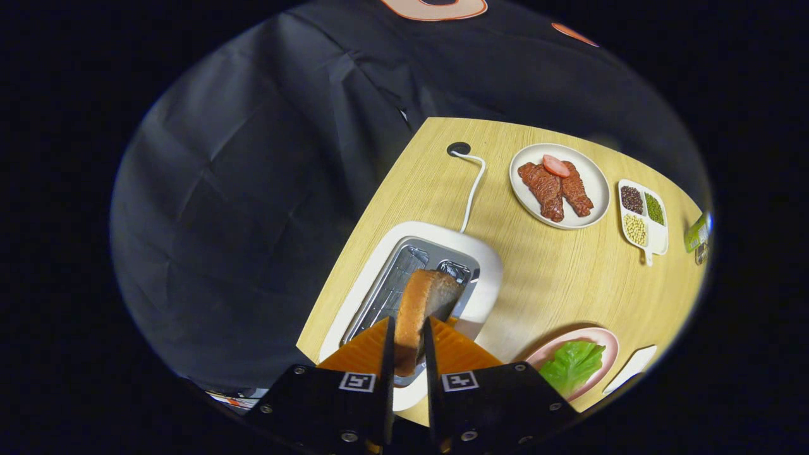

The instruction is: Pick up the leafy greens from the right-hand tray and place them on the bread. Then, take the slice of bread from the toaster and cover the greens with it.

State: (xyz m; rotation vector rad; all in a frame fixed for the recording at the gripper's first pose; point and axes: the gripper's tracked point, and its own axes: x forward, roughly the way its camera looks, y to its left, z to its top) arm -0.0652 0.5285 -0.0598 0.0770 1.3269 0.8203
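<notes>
Toasted brown, the slice of bread (422, 309) is clamped between the nearly closed fingers of the gripper (407, 354), above the toaster (486, 278), apparently for carrying to the leafy greens (572, 365), plated just right of the fingers.

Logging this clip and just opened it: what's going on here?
A hand-held gripper is shut on a brown slice of bread, holding it above the slots of a white toaster on the wooden table. The green lettuce leaf already lies on the pink plate beside the toaster, so covering it remains.
</notes>
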